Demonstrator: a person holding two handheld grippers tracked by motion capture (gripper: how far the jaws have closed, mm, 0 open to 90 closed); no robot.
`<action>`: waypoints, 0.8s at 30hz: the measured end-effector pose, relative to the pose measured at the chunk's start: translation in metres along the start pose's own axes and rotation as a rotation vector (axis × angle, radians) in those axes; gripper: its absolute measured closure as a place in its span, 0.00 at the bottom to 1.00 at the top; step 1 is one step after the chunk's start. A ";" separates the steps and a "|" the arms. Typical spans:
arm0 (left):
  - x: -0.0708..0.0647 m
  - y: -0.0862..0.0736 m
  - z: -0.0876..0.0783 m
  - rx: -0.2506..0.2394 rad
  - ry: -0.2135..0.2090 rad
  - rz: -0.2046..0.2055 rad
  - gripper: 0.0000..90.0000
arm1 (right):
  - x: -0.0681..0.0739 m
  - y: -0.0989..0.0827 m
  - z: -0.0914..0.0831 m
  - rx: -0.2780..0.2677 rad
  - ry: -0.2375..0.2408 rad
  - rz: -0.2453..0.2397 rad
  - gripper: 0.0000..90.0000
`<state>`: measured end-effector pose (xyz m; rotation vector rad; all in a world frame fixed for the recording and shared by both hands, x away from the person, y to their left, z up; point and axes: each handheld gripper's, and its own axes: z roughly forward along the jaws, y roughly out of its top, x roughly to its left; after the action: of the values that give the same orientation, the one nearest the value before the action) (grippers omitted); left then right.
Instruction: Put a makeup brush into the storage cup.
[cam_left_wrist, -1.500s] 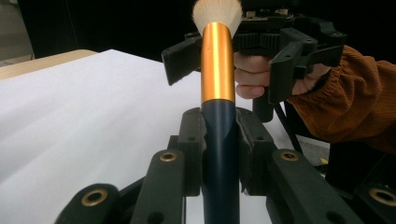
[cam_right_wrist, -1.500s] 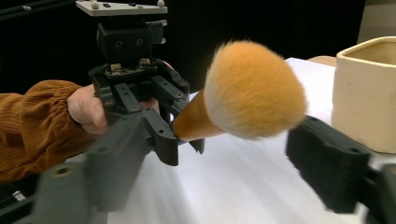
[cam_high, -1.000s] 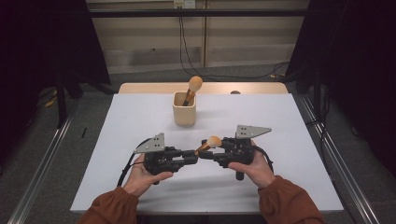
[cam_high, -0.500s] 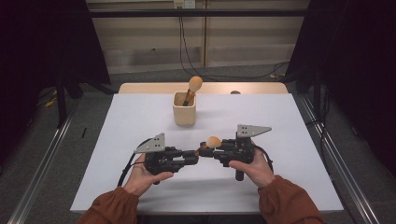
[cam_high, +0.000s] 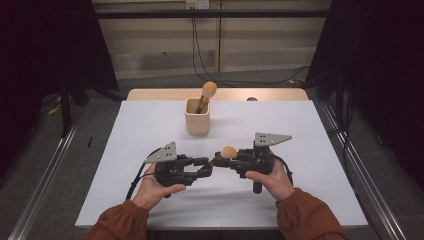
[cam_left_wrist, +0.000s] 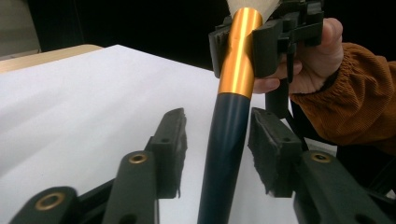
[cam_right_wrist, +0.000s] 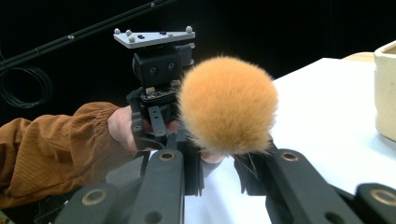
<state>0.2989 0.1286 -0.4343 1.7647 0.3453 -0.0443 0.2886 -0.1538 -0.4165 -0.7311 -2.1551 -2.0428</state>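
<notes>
presently a makeup brush (cam_high: 226, 154) is held level above the white table (cam_high: 310, 130), between the two grippers near the person's edge. its handle is round and glossy, dark navy toward the tail, with a bright gold metal collar (cam_left_wrist: 239, 51) next to the head. the head (cam_right_wrist: 227, 105) is a dense dome of fine orange bristles, soft and slightly frayed at the rim.

the right gripper (cam_high: 223, 161) is clenched on the brush; in the left gripper view its black jaws pinch the gold collar from both sides. the left gripper (cam_high: 208, 167) has just been opening its jaws; the dark handle lies between them, with a gap visible at each ribbed black pad (cam_left_wrist: 176, 140), so it is released. both grippers are matt black plastic with brass-coloured pivots, and each carries a grey three-cornered plate (cam_high: 270, 138) with small studs. the hands wear rust-coloured corduroy sleeves (cam_high: 310, 220).

farther back on the table, well apart from the grippers, stands a squarish cream cup (cam_high: 197, 116) with rounded corners and a smooth surface. a second brush (cam_high: 207, 92) leans in it, orange head uppermost. nothing lies between the cup and the grippers. beyond the white sheet a strip of pale wood (cam_high: 160, 94) shows at the table's far edge. no writing or labels can be read.
</notes>
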 end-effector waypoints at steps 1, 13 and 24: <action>0.000 0.000 0.000 0.001 0.001 0.000 0.61 | 0.000 0.000 -0.001 0.004 -0.006 0.002 0.82; 0.002 0.002 -0.006 0.003 0.060 -0.031 0.37 | -0.002 0.002 -0.005 0.024 -0.032 -0.009 0.82; 0.004 0.004 -0.011 0.040 0.114 -0.033 0.17 | -0.004 0.007 -0.012 0.099 -0.055 0.012 0.82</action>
<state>0.3019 0.1396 -0.4288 1.8053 0.4590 0.0258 0.2918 -0.1664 -0.4100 -0.7942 -2.2566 -1.9160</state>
